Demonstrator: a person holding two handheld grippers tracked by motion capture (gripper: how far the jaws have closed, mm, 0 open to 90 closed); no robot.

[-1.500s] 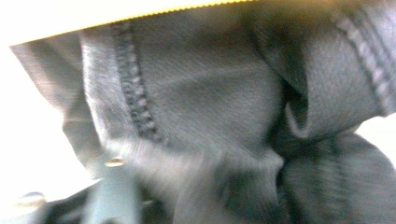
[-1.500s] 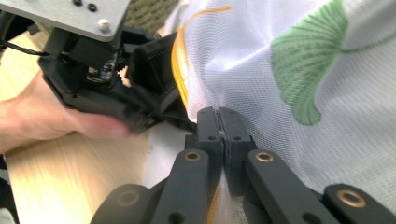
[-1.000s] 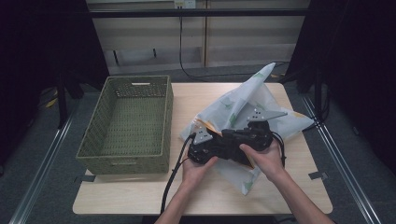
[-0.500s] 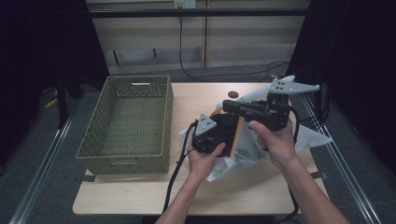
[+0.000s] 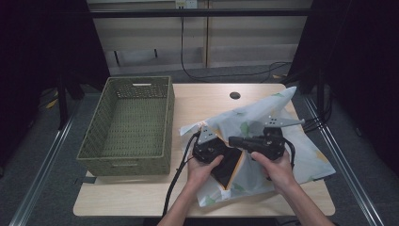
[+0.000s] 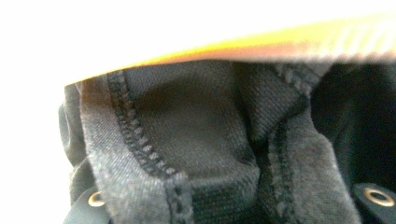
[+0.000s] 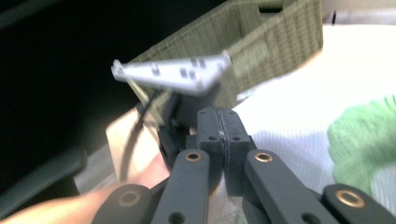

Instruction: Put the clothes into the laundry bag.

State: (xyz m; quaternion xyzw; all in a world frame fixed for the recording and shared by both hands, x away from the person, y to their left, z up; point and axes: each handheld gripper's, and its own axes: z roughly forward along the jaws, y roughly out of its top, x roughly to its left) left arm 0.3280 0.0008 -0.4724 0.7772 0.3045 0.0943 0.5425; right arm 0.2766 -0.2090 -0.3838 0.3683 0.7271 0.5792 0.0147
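Note:
A white cloth with green print [image 5: 287, 136] lies crumpled on the right half of the table. Its orange-edged black inner fabric [image 5: 228, 165] is turned out at the front. My left gripper [image 5: 217, 157] points into that black fabric [image 6: 196, 140], which bunches over its jaws in the left gripper view, so it seems shut on it. My right gripper [image 5: 233, 140] hovers just over the cloth and points left at the left gripper. Its jaws are shut [image 7: 219, 116] with nothing between them. The white cloth [image 7: 299, 140] spreads below them.
A green woven basket [image 5: 127, 125] stands empty on the table's left half, and its wall [image 7: 271, 37] is behind the left gripper's grey plate [image 7: 173, 72]. The wooden table [image 5: 202, 101] has a cable hole [image 5: 235, 95] at the back. A black cable trails off the front edge.
The right gripper, raised up and to the right half a second ago, has come back down and now sits beside the left gripper. More black inner fabric is exposed.

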